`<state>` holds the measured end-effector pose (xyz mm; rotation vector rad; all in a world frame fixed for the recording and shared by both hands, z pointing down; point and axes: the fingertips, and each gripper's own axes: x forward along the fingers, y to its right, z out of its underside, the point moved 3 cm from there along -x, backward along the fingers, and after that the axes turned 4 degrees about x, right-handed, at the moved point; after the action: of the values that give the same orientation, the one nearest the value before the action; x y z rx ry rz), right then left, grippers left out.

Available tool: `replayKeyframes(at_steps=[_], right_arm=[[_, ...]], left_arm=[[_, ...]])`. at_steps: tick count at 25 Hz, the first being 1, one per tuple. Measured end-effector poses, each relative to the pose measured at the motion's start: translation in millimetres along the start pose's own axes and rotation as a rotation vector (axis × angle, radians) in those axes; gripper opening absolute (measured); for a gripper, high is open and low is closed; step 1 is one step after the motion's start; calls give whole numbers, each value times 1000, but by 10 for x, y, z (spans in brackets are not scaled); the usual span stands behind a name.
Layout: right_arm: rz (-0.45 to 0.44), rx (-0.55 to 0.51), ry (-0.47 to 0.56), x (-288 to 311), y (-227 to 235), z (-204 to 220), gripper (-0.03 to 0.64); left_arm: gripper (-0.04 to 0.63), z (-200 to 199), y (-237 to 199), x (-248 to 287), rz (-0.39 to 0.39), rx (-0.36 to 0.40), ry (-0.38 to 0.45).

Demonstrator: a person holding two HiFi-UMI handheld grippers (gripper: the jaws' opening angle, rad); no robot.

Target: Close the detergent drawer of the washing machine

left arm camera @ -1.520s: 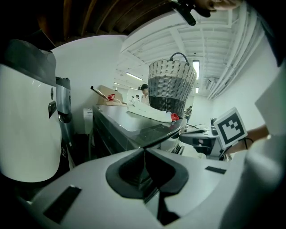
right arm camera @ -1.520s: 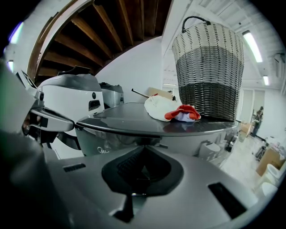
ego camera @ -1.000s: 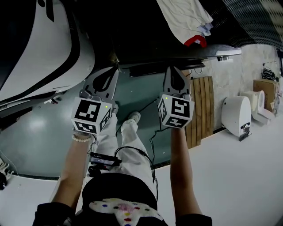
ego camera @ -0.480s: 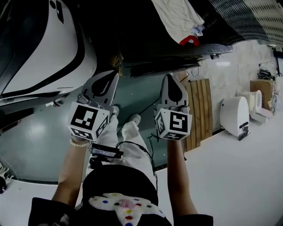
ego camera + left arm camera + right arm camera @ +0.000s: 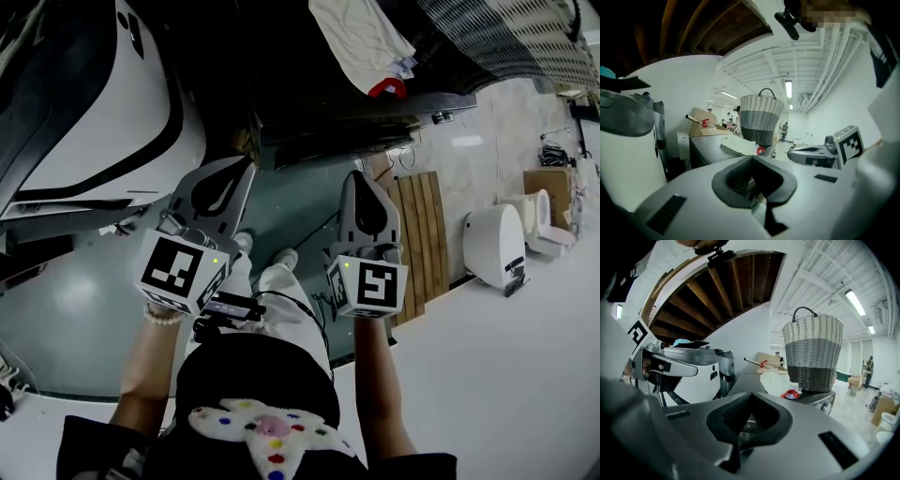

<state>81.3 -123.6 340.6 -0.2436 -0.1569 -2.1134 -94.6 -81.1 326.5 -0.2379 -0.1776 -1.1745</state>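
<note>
The dark grey washing machine (image 5: 375, 103) stands ahead of me, with a wicker basket (image 5: 813, 352) and a white cloth (image 5: 361, 37) with a red bit on its top. A dark slab (image 5: 309, 145) juts from its upper front; it looks like the drawer, but the view is too dark to be sure. My left gripper (image 5: 244, 164) and right gripper (image 5: 357, 175) are held side by side just short of that slab, both shut on nothing. The left gripper (image 5: 752, 158) and right gripper (image 5: 750, 394) each point over the machine's top (image 5: 754, 379).
A large white appliance (image 5: 84, 112) with a black stripe stands close on the left. To the right are a wooden slatted board (image 5: 422, 234), a white rounded unit (image 5: 494, 246) and a cardboard box (image 5: 548, 187) on the pale floor. My legs and a cable are below the grippers.
The head view has shifted, so the white appliance and the washing machine fill more of the frame. Both grippers stay shut and side by side, now slightly lower in the frame.
</note>
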Motion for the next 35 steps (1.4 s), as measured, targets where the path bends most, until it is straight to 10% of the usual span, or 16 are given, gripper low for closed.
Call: replayKeyframes(at_steps=[35], right_arm=[[-35,-4,8,-473,-134,-377,5]], left_arm=[[11,-369,163,-274,21,94,46]])
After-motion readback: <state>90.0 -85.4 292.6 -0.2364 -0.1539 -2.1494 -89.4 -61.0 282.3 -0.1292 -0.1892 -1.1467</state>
